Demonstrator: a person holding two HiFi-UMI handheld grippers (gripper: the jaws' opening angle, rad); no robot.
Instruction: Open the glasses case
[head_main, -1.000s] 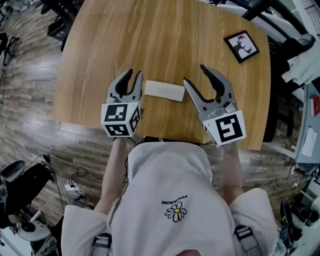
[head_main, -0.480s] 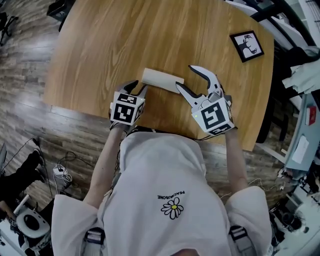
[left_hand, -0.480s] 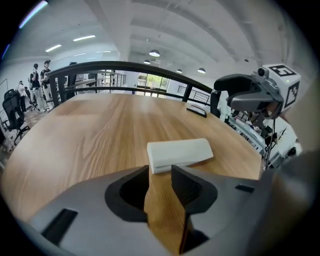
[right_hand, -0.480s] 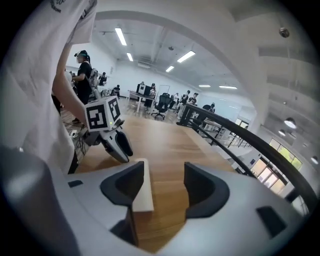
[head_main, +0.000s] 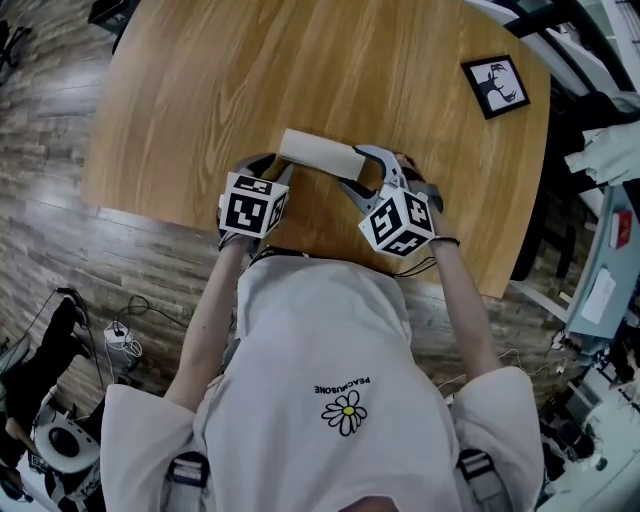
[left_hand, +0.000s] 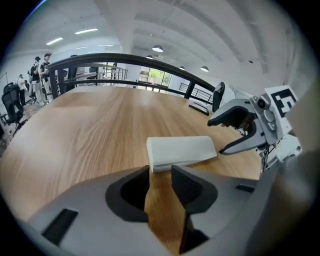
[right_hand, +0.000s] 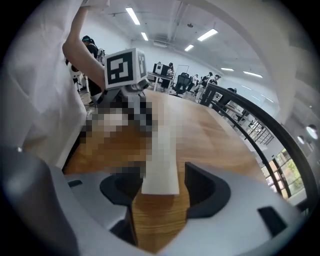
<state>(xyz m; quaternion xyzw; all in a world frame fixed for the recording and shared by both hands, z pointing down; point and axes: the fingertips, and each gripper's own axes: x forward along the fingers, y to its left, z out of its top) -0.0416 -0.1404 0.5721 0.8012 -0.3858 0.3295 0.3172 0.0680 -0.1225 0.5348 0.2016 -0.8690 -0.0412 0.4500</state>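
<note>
The white glasses case (head_main: 320, 152) lies closed on the wooden table (head_main: 250, 70), lengthwise between my two grippers. My left gripper (head_main: 274, 168) is at its left end. In the left gripper view the jaws (left_hand: 161, 170) stand apart, with the case's end (left_hand: 181, 151) just past the fingertips. My right gripper (head_main: 358, 172) is at the other end. Its jaws (right_hand: 165, 175) are opening, with the case's end (right_hand: 161, 170) between them and a gap on one side. Each gripper shows in the other's view: the right gripper (left_hand: 235, 130) and the left gripper (right_hand: 135, 102).
A small black-framed picture (head_main: 496, 85) lies at the table's far right. The table's near edge runs just under both grippers, against the person's body. Beyond the table are chairs, cables on the wood floor and a railing (left_hand: 125, 60).
Both grippers have come down from above the table and tipped downward onto the case's two ends. The right gripper also rolled as it dropped. The case has stayed put.
</note>
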